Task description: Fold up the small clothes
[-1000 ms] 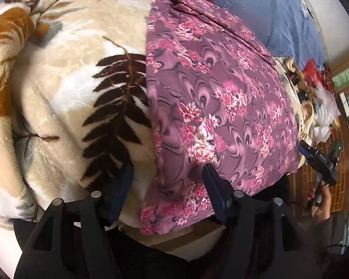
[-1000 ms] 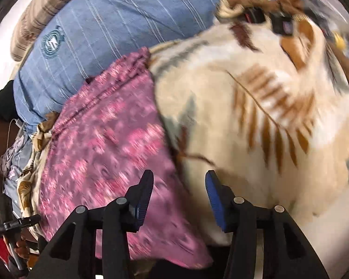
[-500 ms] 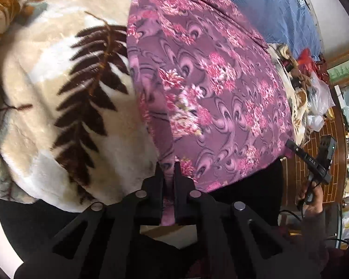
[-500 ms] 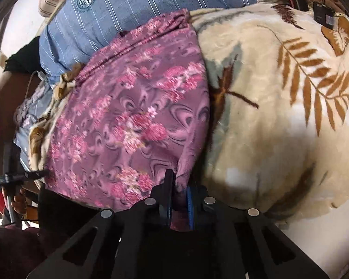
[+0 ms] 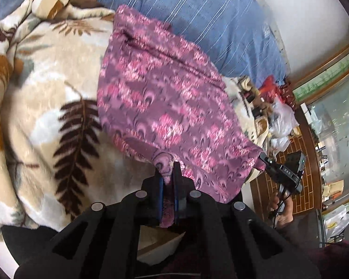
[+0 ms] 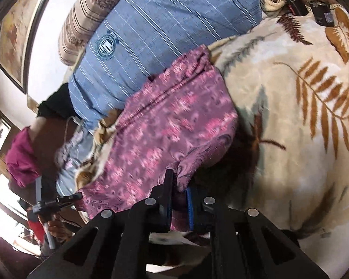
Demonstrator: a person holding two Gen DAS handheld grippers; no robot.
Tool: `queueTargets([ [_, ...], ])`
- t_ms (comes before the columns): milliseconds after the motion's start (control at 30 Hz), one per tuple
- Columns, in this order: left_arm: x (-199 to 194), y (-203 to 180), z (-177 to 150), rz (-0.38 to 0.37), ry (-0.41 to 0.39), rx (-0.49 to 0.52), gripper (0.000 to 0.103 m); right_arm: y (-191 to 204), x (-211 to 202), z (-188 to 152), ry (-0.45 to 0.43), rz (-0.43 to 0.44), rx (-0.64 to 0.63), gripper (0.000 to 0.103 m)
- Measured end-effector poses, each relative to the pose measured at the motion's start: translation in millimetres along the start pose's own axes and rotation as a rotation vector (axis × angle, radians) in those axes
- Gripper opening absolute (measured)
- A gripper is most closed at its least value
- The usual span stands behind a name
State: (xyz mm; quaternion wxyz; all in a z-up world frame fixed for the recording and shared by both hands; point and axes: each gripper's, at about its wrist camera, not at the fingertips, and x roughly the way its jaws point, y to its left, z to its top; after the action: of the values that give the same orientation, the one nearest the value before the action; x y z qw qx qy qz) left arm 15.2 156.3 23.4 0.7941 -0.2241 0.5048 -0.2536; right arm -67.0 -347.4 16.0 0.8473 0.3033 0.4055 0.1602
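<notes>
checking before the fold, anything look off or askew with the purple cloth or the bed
Nothing looks damaged or spilled. The purple floral cloth lies slightly askew across the leaf-print blanket, its near corners pinched by the left gripper and right gripper.

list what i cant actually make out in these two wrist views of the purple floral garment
- Left wrist view: the purple floral garment is motion-blurred; print detail smeared.
- Left gripper: the pinched corner is hidden between its fingers.
- Right wrist view: right gripper covers its held corner.
- Both views: what kind of garment it is; underside hidden against the leaf-print blanket.
</notes>
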Motion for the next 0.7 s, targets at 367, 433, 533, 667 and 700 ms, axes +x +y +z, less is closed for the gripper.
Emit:
queueTargets([
  [367, 3.9, 18.9, 66.0, -0.036, -0.139, -0.107, 0.004, 12.3, 27.2, 66.6, -0.090, 0.095, 0.020, 0.010],
  [433, 6.8, 22.9, 81.4, -0.031, -0.157, -0.114, 0.004, 14.1, 38.7, 86.2, -0.104, 0.103, 0.017, 0.010],
  [533, 15.7, 31.2, 111.5, -0.033, -0.179, -0.135, 0.004, 13.6, 59.1, 114.7, -0.123, 0.115, 0.035, 0.010],
  [667, 31.9, 47.4, 150.2, -0.047, -0.204, -0.194, 0.004, 4.8, 94.3, 147.0, -0.136, 0.115, 0.074, 0.010],
  [700, 36.9, 52.5, 161.1, -0.052, -0.209, -0.214, 0.004, 2.5, 105.0, 154.4, -0.134, 0.111, 0.084, 0.010],
])
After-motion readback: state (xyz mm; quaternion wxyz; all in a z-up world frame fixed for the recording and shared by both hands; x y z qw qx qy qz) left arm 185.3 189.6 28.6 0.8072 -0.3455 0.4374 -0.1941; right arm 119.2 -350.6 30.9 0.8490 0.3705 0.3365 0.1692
